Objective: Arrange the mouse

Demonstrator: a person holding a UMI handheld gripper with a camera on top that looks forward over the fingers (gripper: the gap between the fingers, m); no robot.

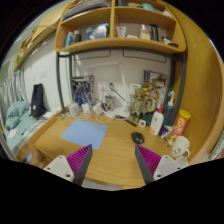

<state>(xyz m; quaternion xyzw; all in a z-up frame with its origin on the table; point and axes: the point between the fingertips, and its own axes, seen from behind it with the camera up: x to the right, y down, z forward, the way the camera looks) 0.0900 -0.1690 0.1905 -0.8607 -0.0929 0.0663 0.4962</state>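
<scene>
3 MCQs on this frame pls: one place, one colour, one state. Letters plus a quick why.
1. Where is the mouse?
A. on the blue mouse pad
B. on the bare desk beside the pad, beyond the gripper
C. between the fingers

2. What colour is the mouse pad?
A. red
B. green
C. blue

3. What state is the gripper in?
A. open, holding nothing
B. shut on the mouse
C. shut on a bottle

Answers:
1 B: the dark mouse sits on the wooden desk, off the pad's edge.
2 C: the flat rectangle is light blue.
3 A: a wide gap shows between the fingers, with only desk in it.
</scene>
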